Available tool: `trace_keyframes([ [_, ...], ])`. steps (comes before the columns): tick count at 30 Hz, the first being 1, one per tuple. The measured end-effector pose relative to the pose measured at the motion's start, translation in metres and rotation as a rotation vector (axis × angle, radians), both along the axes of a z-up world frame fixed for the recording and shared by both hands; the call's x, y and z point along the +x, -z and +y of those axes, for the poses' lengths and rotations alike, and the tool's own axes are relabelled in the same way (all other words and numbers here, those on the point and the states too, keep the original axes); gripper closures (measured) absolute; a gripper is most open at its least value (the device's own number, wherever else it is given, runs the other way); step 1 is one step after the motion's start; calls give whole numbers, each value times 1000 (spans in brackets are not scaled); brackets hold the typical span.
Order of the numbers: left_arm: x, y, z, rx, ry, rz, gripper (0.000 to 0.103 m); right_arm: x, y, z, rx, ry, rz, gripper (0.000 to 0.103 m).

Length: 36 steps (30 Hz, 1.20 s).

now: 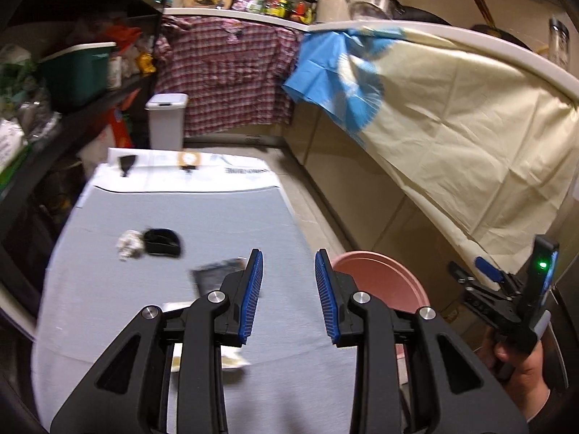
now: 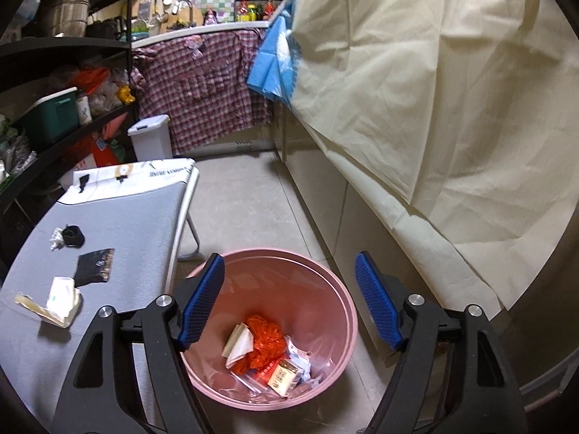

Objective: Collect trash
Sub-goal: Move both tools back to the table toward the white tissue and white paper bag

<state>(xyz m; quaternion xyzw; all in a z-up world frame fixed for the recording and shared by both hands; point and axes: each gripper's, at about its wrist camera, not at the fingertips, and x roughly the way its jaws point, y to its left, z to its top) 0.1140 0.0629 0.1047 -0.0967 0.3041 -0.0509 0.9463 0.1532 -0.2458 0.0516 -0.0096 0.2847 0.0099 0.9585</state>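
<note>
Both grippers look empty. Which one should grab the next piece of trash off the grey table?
Probably left. The left gripper hangs open over the table, near the black packet. The right gripper is open above the pink bin, off the table's edge.

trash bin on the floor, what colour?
Pink bin; clearest in the right wrist view.

In the left wrist view, the left gripper [image 1: 288, 296] is covering most of the pale wrapper [image 1: 231, 360] at lower centre and part of the dark packet [image 1: 213, 275], which is blurring. The pink bin [image 1: 380, 275] is showing only its rim behind the right finger. The shelf items [image 1: 21, 123] at the left edge are smearing beyond recognition. In the right wrist view, print on the carton [image 2: 286, 376] inside the bin is reading too small.
</note>
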Motion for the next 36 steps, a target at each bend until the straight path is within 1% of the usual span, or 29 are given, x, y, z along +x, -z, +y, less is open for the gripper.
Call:
trace_keyframes([
  [1, -1, -2, 8, 10, -9, -3, 73, -3, -2, 4, 3, -17, -10, 33],
  [4, -3, -6, 42, 43, -43, -6, 73, -8, -7, 18, 8, -70, -24, 43],
  [6, -1, -6, 65, 60, -69, 0, 73, -8, -7, 27, 15, -106, -19, 60],
  [7, -1, -6, 75, 66, -75, 0, 73, -7, -7, 32, 27, -133, -9, 63],
  [8, 1, -5, 86, 77, -85, 1, 73, -6, -6, 37, 35, -150, -2, 69],
  [9, 4, -3, 98, 82, -98, 5, 73, -6, -6, 42, 40, -165, 4, 73],
  [12, 14, 7, 129, 65, -136, 32, 73, 0, -4, 60, 67, -212, 27, 73],
  [16, 26, 24, 155, 62, -165, 56, 76, 10, -1, 86, 97, -280, 60, 73],
  [18, 30, 35, 163, 42, -172, 72, 80, 14, 3, 100, 96, -311, 73, 72],
  [20, 33, 49, 169, -4, -173, 97, 81, 21, 8, 118, 96, -344, 88, 72],
  [22, 36, 61, 172, -43, -165, 116, 81, 29, 13, 135, 98, -375, 105, 72],
  [25, 35, 76, 167, -71, -137, 139, 81, 40, 23, 157, 102, -409, 134, 72],
  [31, 39, 101, 150, -60, -61, 180, 81, 56, 36, 181, 105, -436, 171, 72],
  [33, 41, 104, 150, -42, -61, 184, 81, 60, 40, 186, 112, -446, 185, 72],
  [36, 45, 107, 161, -61, -90, 192, 81, 65, 46, 195, 121, -466, 209, 71],
])
